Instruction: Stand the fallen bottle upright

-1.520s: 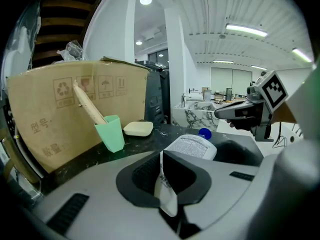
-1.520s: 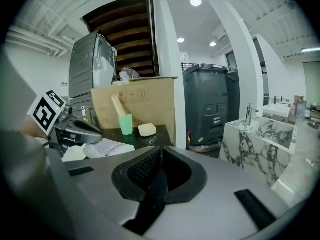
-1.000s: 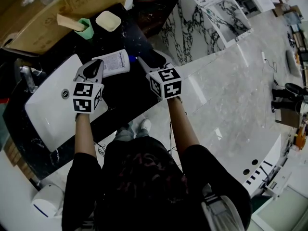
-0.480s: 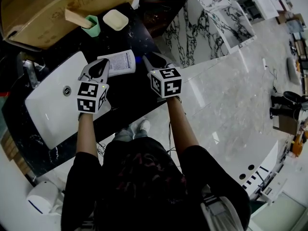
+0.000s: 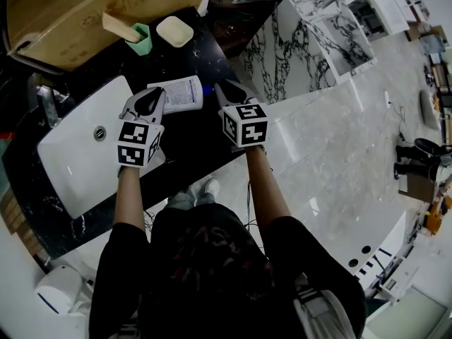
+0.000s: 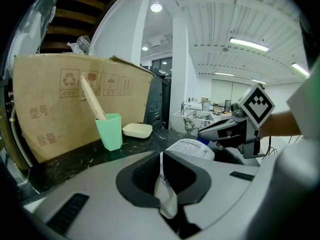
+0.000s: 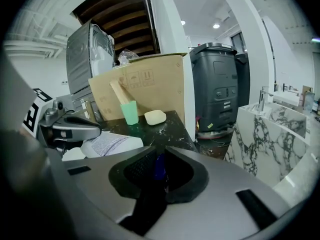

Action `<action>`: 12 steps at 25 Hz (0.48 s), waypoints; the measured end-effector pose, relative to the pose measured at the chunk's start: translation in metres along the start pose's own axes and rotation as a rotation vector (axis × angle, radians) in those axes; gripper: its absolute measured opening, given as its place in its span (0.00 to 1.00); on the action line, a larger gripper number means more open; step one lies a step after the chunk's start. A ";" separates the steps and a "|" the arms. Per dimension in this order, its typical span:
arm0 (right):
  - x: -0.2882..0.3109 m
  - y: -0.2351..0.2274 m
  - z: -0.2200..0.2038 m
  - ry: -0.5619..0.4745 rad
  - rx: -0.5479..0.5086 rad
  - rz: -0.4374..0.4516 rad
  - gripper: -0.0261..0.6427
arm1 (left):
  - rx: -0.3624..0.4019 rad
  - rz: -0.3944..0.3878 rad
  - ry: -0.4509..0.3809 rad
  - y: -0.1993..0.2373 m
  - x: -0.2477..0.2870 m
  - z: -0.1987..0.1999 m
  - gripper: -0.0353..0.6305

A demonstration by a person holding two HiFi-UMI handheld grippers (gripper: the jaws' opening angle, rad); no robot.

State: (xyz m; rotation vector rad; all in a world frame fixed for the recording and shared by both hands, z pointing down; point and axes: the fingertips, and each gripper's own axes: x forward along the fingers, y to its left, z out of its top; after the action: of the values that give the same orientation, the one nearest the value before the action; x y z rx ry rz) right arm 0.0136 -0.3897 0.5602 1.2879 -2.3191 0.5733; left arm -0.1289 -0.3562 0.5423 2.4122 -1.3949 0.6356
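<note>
A white bottle (image 5: 181, 94) with a printed label lies on its side on the black countertop (image 5: 191, 136). Its blue cap (image 5: 206, 89) points right. My left gripper (image 5: 156, 92) is shut on the bottle's thin white bottom end (image 6: 161, 176), which shows pinched between its pads. My right gripper (image 5: 217, 87) is at the cap end. Its jaws have just been closing, and the blue cap (image 7: 159, 167) fills the narrow gap between its pads. The left gripper view shows the bottle's body (image 6: 192, 148) beyond the jaws, and the right gripper view shows the bottle (image 7: 107, 143) to the left.
A white sink basin (image 5: 74, 157) with a faucet (image 5: 42, 101) lies left of the bottle. Behind stand a green cup (image 5: 140, 39) with a wooden stick, a cream soap dish (image 5: 175, 31) and a cardboard box (image 5: 85, 13). The counter ends just right of my right gripper, above a marble floor (image 5: 332, 133).
The right gripper's jaws have narrowed around the blue cap. The left gripper keeps its hold and the bottle still lies flat in the same spot.
</note>
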 end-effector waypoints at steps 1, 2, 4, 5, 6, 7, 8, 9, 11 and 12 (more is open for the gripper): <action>-0.001 0.000 0.001 -0.004 -0.001 -0.001 0.14 | -0.002 0.001 -0.004 0.000 0.000 0.000 0.08; -0.001 0.001 0.003 -0.009 -0.003 -0.003 0.14 | -0.005 0.002 -0.007 0.000 -0.001 0.000 0.08; -0.002 0.001 0.006 -0.018 -0.011 -0.006 0.13 | -0.014 0.000 -0.014 0.002 -0.001 0.001 0.08; -0.003 0.002 0.008 -0.021 -0.016 -0.008 0.13 | -0.018 -0.001 -0.017 0.002 -0.002 0.001 0.08; -0.004 0.002 0.010 -0.024 -0.020 -0.009 0.13 | -0.021 -0.002 -0.019 0.002 -0.002 0.001 0.08; -0.005 0.002 0.012 -0.028 -0.024 -0.011 0.13 | -0.023 -0.002 -0.022 0.002 -0.002 0.001 0.08; -0.006 0.002 0.014 -0.034 -0.029 -0.014 0.13 | -0.026 -0.004 -0.026 0.002 -0.003 0.002 0.08; -0.007 0.002 0.016 -0.040 -0.035 -0.018 0.13 | -0.031 -0.007 -0.031 0.001 -0.003 0.002 0.08; -0.010 0.002 0.022 -0.048 -0.054 -0.028 0.13 | -0.038 -0.012 -0.040 0.000 -0.002 0.003 0.08; -0.011 0.001 0.024 -0.050 -0.064 -0.034 0.13 | -0.038 -0.012 -0.043 0.000 -0.002 0.004 0.08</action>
State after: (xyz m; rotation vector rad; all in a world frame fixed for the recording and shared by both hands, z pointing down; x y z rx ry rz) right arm 0.0138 -0.3947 0.5338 1.3232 -2.3315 0.4567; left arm -0.1285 -0.3563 0.5375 2.4169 -1.3955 0.5524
